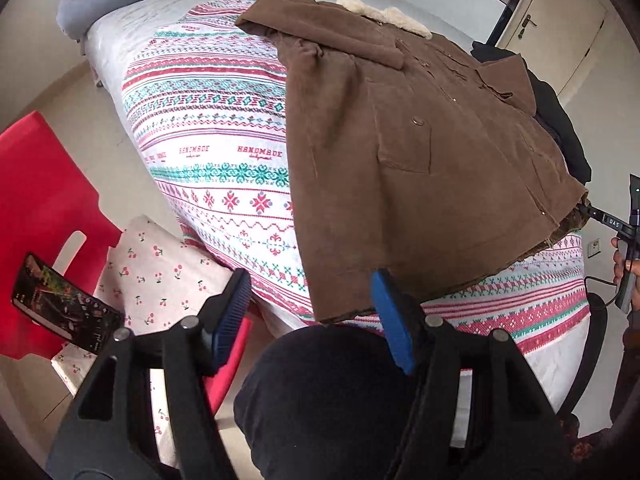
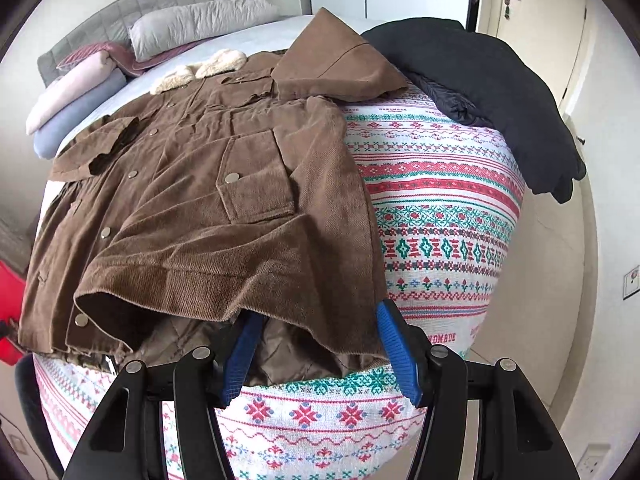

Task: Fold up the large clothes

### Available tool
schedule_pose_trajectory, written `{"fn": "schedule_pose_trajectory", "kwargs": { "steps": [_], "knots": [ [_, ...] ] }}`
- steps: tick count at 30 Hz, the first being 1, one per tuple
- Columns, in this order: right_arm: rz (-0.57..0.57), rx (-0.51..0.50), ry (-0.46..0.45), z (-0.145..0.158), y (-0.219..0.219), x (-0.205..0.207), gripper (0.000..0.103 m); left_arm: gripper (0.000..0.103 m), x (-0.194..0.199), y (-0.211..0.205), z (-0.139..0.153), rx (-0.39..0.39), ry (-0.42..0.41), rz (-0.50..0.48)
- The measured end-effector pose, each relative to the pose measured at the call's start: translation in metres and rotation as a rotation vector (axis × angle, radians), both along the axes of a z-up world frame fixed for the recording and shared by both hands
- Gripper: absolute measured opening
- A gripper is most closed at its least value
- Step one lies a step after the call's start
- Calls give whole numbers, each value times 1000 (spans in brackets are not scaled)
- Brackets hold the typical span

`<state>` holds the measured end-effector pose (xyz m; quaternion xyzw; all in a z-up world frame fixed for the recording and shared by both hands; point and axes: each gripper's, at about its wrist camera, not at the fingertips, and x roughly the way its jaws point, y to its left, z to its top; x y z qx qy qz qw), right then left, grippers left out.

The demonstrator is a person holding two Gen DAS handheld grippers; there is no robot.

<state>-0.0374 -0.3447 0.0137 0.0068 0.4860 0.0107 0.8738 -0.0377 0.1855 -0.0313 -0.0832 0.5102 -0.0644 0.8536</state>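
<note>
A brown corduroy jacket (image 2: 208, 208) with a cream fleece collar (image 2: 200, 70) lies front up on the patterned blanket (image 2: 440, 216), its sleeve (image 2: 336, 68) folded at the far side. My right gripper (image 2: 319, 310) is at the jacket's near hem. Its blue pads (image 2: 396, 352) stand apart with the quilted lining (image 2: 288, 352) between them, and they are not pressing on it. In the left wrist view the jacket (image 1: 420, 152) lies ahead. My left gripper (image 1: 311, 274) stands open at the hem's near corner, holding nothing.
A black coat (image 2: 500, 92) is heaped at the bed's far right edge. Folded blankets (image 2: 72, 104) and a pillow (image 2: 200, 24) lie by the headboard. A red chair (image 1: 40, 200) carries a phone (image 1: 64, 304) and cherry-print cloth (image 1: 160, 272). The person's dark-clad knee (image 1: 328, 400) is below.
</note>
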Motion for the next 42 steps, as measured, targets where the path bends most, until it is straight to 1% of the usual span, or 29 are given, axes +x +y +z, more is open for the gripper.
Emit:
{"fn": "schedule_pose_trajectory", "kwargs": {
  "steps": [3,5,6,7,8,9,10,11,12,14,16,17,18,20,22,23,24,25,26,27,29,31,33,34,35,36,38,40,42],
  "knots": [
    [28,-32,-13,-6,-2,-3,61,64,9,-3,-17,-109,61,-2],
    [16,-52,-3,-15,-6,1,61,64,15,-4,-29,-197,102,4],
    [4,-55,2,-20,-7,5,61,63,17,-5,-34,-236,123,10],
    [-5,-47,8,-25,-10,8,58,60,19,-6,-37,-257,141,18],
    [-4,-30,7,-28,-12,11,52,46,20,-9,-37,-249,147,25],
    [-3,-21,2,-28,-13,13,29,24,19,-12,-34,-232,140,16],
    [-12,-34,-9,-25,-13,13,20,16,17,-14,-28,-228,117,17],
    [-18,-36,-28,-19,-13,11,15,15,15,-12,-21,-223,106,58],
    [-17,-41,-51,-9,-11,7,13,14,12,-9,-12,-214,94,93],
    [3,-131,-123,14,-2,-7,11,14,8,-4,6,-193,40,126],
    [21,-215,-177,28,2,-19,10,14,8,-2,9,-163,56,110],
    [17,-244,-150,26,-1,-20,9,15,10,-5,4,-134,84,101],
    [13,-261,-98,16,-6,-18,9,15,13,-11,-6,-86,121,76],
    [2,-271,25,-14,-19,-13,9,18,17,-22,-25,11,179,36],
    [-25,-240,90,-32,-33,-17,9,27,16,-27,-24,63,172,30],
    [-42,-212,99,-33,-40,-23,9,35,14,-26,-18,89,156,28],
    [-58,-159,100,-29,-48,-28,11,49,12,-27,-11,121,137,31],
    [-74,-107,92,-23,-56,-33,11,57,11,-27,-3,156,110,39],
    [-89,-76,75,-14,-60,-38,13,69,9,-23,7,191,77,49],
    [-96,-63,49,-3,-61,-41,18,74,9,-22,16,221,38,57],
    [-89,-57,-26,23,-56,-44,30,78,14,-21,33,259,-26,62],
    [-63,-70,-136,53,-43,-44,58,83,23,-22,42,282,-63,62],
    [-20,-93,-248,78,-24,-41,69,84,37,-29,49,312,-95,40],
    [6,-100,-284,89,-13,-38,76,84,45,-33,51,330,-111,14],
    [25,-108,-309,97,-1,-34,80,85,54,-39,52,353,-124,-17],
    [41,-119,-324,102,10,-30,88,85,65,-45,53,379,-132,-47],
    [98,-116,-322,107,35,-18,91,85,87,-58,53,421,-141,-104],
    [174,-48,-278,107,57,-2,91,85,109,-72,55,451,-168,-166],
    [208,24,-217,101,74,15,91,85,130,-85,54,489,-199,-227]
  ]
}}
